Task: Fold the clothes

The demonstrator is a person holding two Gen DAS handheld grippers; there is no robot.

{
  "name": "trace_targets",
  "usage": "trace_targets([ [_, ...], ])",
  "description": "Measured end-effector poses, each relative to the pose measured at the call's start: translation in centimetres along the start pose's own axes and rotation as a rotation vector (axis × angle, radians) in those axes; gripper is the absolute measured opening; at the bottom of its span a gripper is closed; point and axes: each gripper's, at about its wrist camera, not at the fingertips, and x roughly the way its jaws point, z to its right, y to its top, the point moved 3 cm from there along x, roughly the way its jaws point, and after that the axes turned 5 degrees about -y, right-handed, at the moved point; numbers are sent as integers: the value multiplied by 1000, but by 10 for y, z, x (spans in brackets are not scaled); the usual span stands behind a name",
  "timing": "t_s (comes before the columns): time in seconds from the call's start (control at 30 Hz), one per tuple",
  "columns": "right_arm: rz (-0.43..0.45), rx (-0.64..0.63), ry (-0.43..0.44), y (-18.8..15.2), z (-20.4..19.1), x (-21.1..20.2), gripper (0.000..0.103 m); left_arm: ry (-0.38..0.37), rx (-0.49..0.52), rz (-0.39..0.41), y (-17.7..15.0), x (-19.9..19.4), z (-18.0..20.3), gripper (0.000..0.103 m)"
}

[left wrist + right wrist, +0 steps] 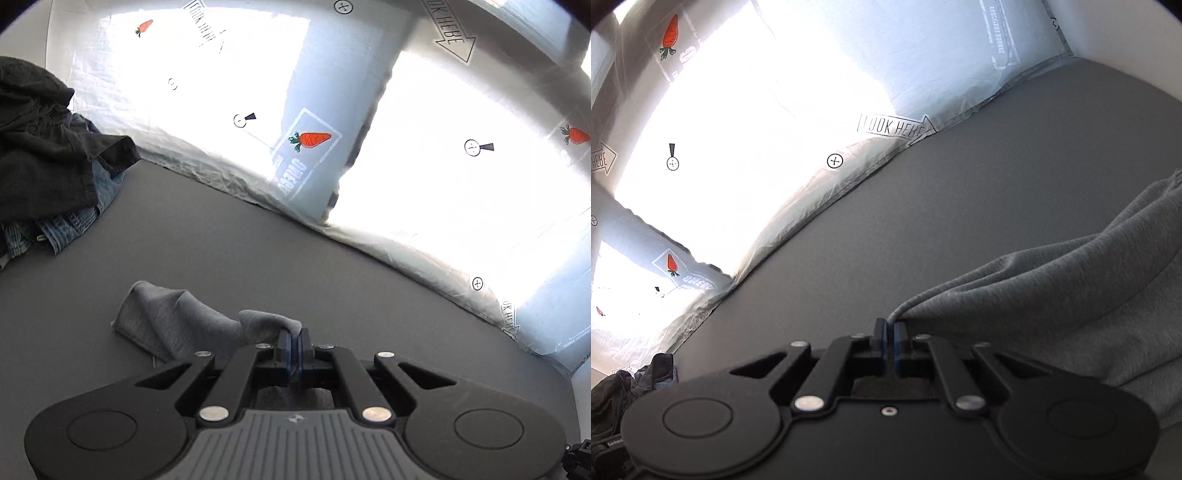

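Note:
A light grey garment (177, 325) lies on the dark grey table (258, 251). My left gripper (294, 338) is shut on a bunched edge of it, with the cloth trailing off to the left. In the right wrist view the same grey garment (1071, 295) spreads to the right in soft folds. My right gripper (889, 332) is shut on its near corner, low over the table (960, 203).
A pile of dark and denim clothes (48, 166) sits at the table's left; it also shows in the right wrist view (624, 384). A bright translucent printed sheet (443, 166) lines the table's far edge, and it also shows in the right wrist view (738, 129).

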Motion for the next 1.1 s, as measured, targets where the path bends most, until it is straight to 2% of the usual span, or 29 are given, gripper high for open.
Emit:
trace_targets([
  [0.13, 96, 28, 27, 42, 1, -2, 4, -93, 77, 108, 58, 29, 38, 2],
  [0.23, 189, 60, 25, 70, 2, 0, 4, -137, 131, 226, 98, 53, 79, 3],
  [0.27, 220, 70, 25, 80, 3, 1, 4, -128, 144, 230, 106, 63, 89, 9],
  [0.33, 259, 64, -24, 92, 5, 5, 10, -108, 169, 233, 122, 83, 108, 10],
  [0.37, 258, 47, -63, 96, 5, 7, 15, -108, 182, 232, 123, 89, 112, 19],
  [0.4, 263, 28, -98, 96, 6, 9, 20, -109, 188, 227, 120, 93, 112, 26],
  [0.43, 272, 3, -119, 94, 6, 8, 28, -112, 194, 220, 117, 96, 111, 42],
  [0.47, 273, -28, -134, 90, 6, 8, 35, -102, 186, 202, 106, 98, 103, 51],
  [0.5, 261, -57, -151, 83, 7, 9, 37, -89, 176, 181, 98, 101, 96, 52],
  [0.67, 119, -126, -209, 34, 26, 21, 38, 47, 80, -60, 24, 111, 25, 52],
  [0.8, -10, -117, -216, -5, 30, 36, 38, 143, 110, -180, -24, 117, -9, 52],
  [0.93, -66, -118, -212, -21, 26, 43, 38, 117, 100, -254, -48, 127, -24, 52],
  [1.03, -53, -121, -220, -18, 26, 37, 37, 71, 50, -273, -55, 138, -28, 53],
  [1.1, -40, -115, -234, -15, 28, 32, 37, 58, 56, -263, -56, 146, -25, 54],
])
